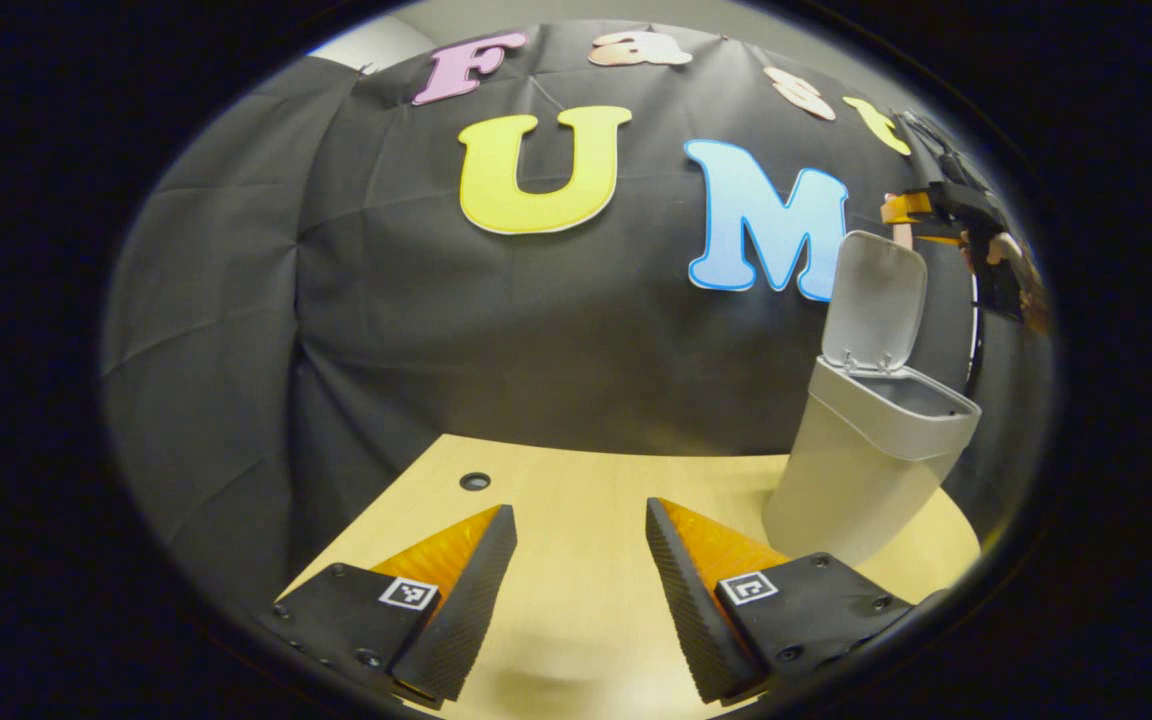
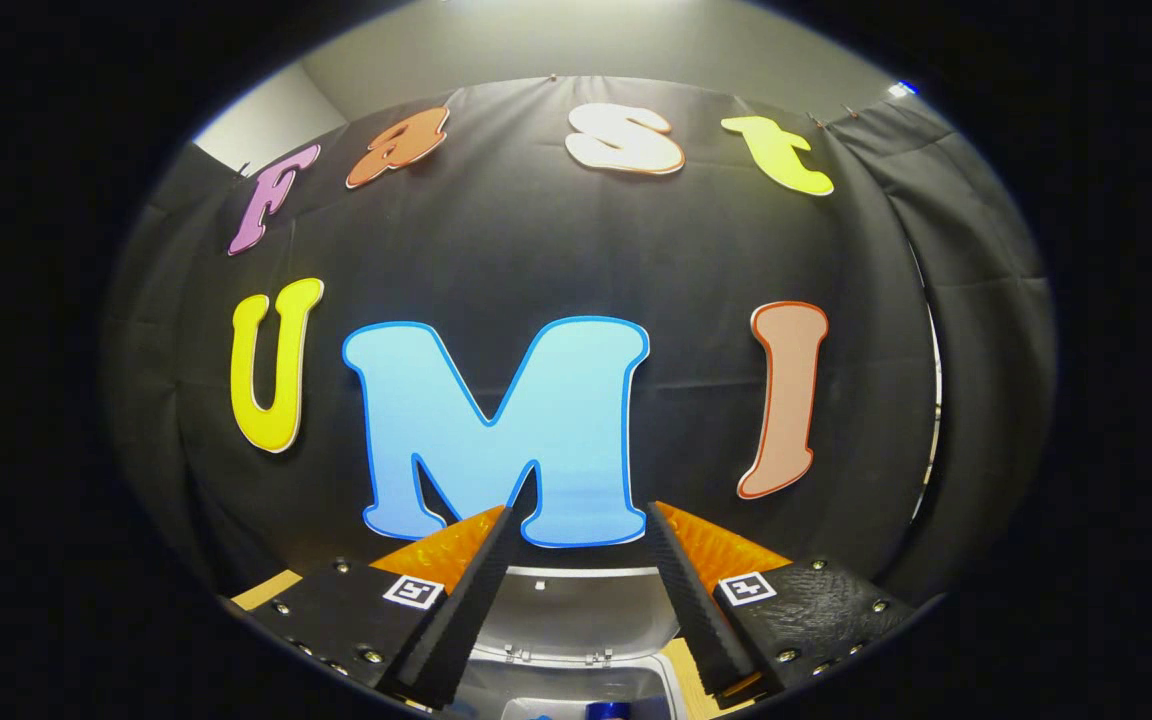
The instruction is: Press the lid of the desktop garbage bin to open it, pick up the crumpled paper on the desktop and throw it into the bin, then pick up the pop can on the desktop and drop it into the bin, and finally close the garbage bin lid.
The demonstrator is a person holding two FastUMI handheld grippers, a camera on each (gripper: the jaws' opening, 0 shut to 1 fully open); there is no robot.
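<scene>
Bin open, both your grippers empty.
Your left gripper gapes over the tabletop; the bin stands near its right edge, lid upright. Your right gripper gapes above the bin.

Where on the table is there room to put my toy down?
There is bare wood ahead of the left tool, stretching from its fingers back to the small round hole and the black cloth wall. The table's right side is crowded: the garbage bin stands there with its lid up, and the right tool hangs above its opening.
</scene>
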